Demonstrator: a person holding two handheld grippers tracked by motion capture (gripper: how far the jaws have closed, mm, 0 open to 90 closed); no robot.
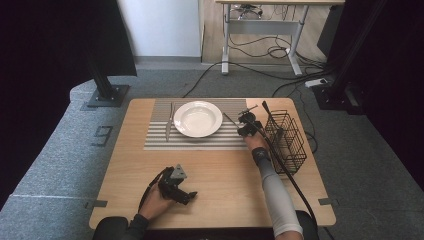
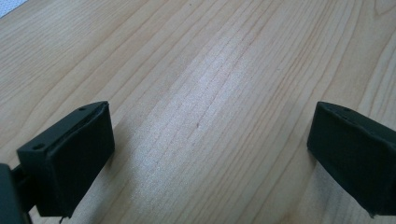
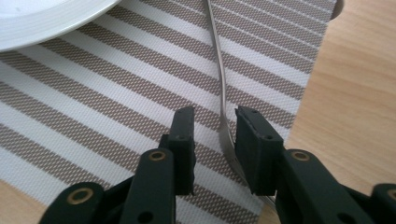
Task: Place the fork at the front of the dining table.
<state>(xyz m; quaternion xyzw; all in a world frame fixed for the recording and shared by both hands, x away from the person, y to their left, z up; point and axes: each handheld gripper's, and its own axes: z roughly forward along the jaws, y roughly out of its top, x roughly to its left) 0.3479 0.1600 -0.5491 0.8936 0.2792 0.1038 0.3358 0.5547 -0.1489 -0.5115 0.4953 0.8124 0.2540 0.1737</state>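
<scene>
Now — right gripper (image 3: 215,140) over the spoon (image 3: 219,79) on the striped placemat (image 3: 93,116).
Jaws slightly parted, the handle between them, pads not pressing — beside the white plate (image 1: 198,118). Left gripper (image 2: 205,154) wide open, nothing between its jaws, on the table (image 2: 210,70).
</scene>
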